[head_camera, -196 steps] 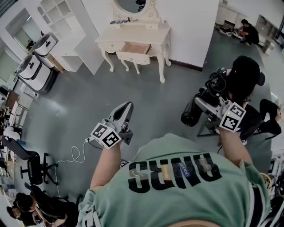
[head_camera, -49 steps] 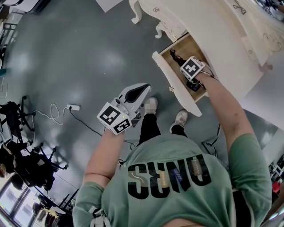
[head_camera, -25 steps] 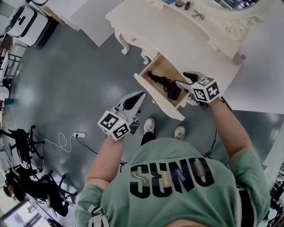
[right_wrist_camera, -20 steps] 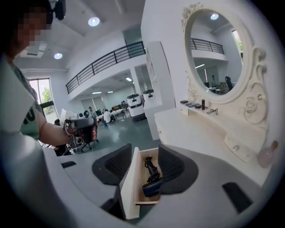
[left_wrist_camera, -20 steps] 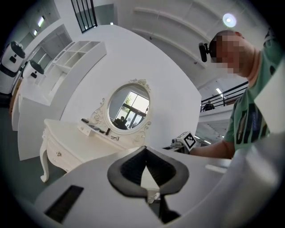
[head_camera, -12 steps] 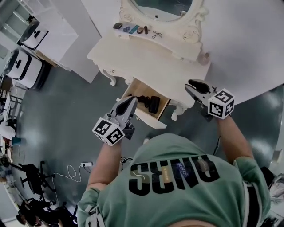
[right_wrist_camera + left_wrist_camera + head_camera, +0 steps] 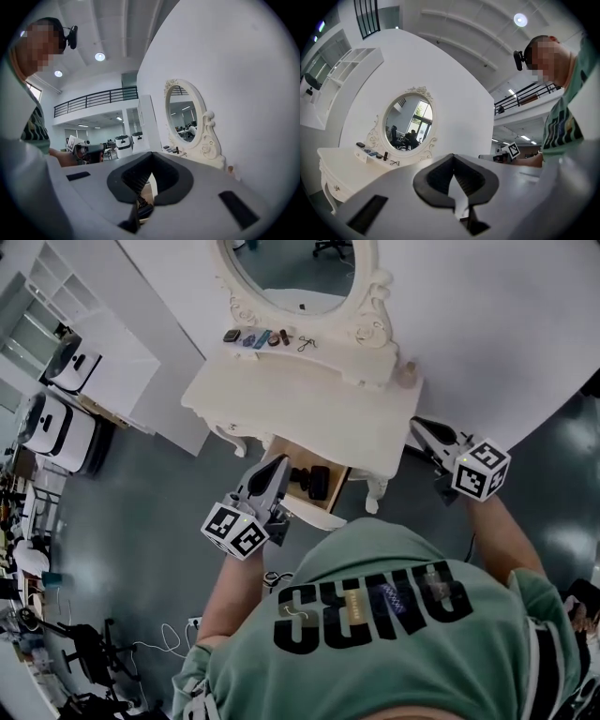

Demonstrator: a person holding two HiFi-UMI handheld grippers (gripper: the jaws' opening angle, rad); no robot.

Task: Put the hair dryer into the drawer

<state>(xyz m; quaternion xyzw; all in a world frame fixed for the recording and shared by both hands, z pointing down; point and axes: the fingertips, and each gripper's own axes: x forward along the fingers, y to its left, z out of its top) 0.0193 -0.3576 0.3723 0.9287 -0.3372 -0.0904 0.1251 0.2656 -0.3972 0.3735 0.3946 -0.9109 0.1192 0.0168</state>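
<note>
The black hair dryer (image 7: 314, 480) lies inside the open wooden drawer (image 7: 292, 448) of the white dressing table (image 7: 309, 399). My left gripper (image 7: 278, 465) hovers just left of the drawer, shut and empty, pointing level toward the oval mirror (image 7: 408, 122). To the right of the table's corner my right gripper (image 7: 422, 426) is raised, clear of the drawer. Its jaws meet with nothing between them in the right gripper view (image 7: 151, 157). The left gripper's (image 7: 453, 158) jaws also touch at the tips.
Small items (image 7: 267, 337) sit on the shelf under the mirror (image 7: 295, 263). A white shelf unit (image 7: 103, 343) and white carts (image 7: 56, 418) stand to the left. An office chair (image 7: 94, 652) and a power strip with cable (image 7: 197, 622) lie on the grey floor.
My right gripper came up out of the drawer, left the hair dryer lying there, and shut its jaws. Both grippers rose, and the head view tilted up to the mirror.
</note>
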